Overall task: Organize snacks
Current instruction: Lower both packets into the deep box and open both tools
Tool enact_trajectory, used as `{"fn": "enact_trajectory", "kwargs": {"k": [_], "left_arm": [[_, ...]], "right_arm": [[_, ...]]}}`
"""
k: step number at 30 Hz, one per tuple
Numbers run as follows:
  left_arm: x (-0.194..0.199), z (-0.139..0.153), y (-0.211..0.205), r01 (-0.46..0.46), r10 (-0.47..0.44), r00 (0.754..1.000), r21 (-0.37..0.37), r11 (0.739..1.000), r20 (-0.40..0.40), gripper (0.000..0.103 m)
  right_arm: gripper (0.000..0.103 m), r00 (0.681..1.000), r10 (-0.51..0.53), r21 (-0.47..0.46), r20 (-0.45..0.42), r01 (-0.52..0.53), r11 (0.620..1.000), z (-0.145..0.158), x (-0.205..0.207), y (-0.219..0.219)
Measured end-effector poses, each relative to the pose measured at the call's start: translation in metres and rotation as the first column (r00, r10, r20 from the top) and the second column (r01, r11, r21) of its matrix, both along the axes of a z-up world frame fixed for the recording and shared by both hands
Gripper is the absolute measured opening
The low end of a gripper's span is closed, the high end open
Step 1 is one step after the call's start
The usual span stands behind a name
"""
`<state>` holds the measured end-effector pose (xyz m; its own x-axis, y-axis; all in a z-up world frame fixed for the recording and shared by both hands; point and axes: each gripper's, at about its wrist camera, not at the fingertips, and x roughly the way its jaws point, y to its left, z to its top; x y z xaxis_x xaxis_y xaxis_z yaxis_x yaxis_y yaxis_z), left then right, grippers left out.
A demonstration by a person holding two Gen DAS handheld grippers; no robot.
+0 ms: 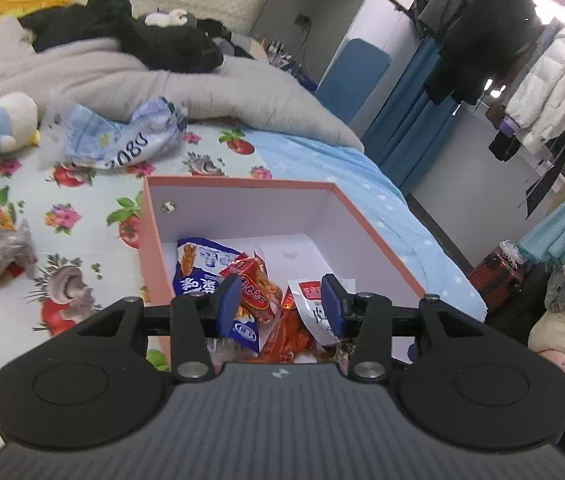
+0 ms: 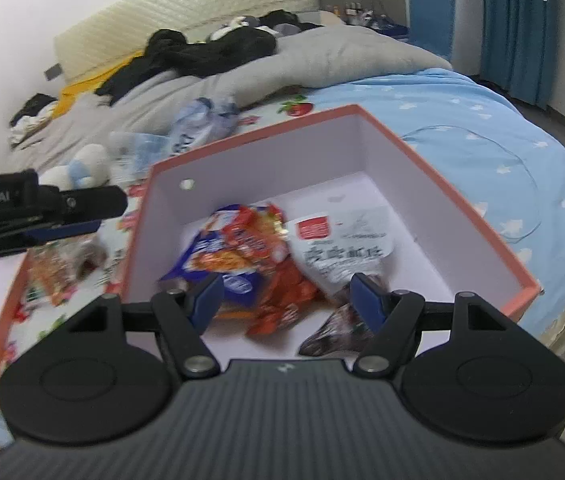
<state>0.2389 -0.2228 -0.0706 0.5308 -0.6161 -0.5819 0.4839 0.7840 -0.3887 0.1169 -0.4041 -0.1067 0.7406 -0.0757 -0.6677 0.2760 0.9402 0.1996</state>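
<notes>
Left wrist view: pink box (image 1: 242, 188) on bed (image 1: 82, 208), white inside, holding crumpled blue, red and white snacks (image 1: 254, 292) at 6 o'clock. Left gripper (image 1: 280, 304) and right gripper (image 2: 288, 300) parted, empty, above snacks.

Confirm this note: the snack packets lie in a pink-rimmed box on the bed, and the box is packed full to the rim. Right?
Not quite. The box is far from full: the snack packets cover only part of its floor, with bare white floor and walls showing in the right wrist view. It does sit on the bed.
</notes>
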Motion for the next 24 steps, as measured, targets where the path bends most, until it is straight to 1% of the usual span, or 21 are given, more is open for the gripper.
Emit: {"fn": "enact_trajectory", "kwargs": {"k": [4,11,15,18,22,24], "left_arm": [[-0.028,0.019,0.025,-0.026,0.025,0.999,0.012,1.0,0.046,0.05],[-0.071,0.039,0.073,-0.085,0.084,0.993,0.012,0.996,0.083,0.05],[-0.096,0.044,0.097,-0.115,0.112,0.988,0.023,0.993,0.104,0.05],[-0.113,0.048,0.117,-0.15,0.147,0.982,0.023,0.988,0.115,0.05],[-0.134,0.05,0.142,-0.195,0.192,0.975,0.012,0.981,0.112,0.05],[-0.143,0.05,0.153,-0.212,0.209,0.972,0.019,0.977,0.106,0.05]], "right_arm": [[0.072,0.999,0.02,0.007,0.04,-0.02,1.0,0.013,-0.014,0.016],[0.072,0.991,0.069,0.011,0.118,-0.071,0.997,0.033,-0.042,0.043],[0.072,0.987,0.093,0.018,0.133,-0.097,0.995,0.039,-0.057,0.058],[0.072,0.981,0.135,0.011,0.139,-0.138,0.99,0.041,-0.068,0.07],[0.072,0.973,0.185,0.007,0.141,-0.188,0.982,0.041,-0.08,0.088],[0.072,0.968,0.206,0.004,0.142,-0.209,0.978,0.042,-0.086,0.097]]}}
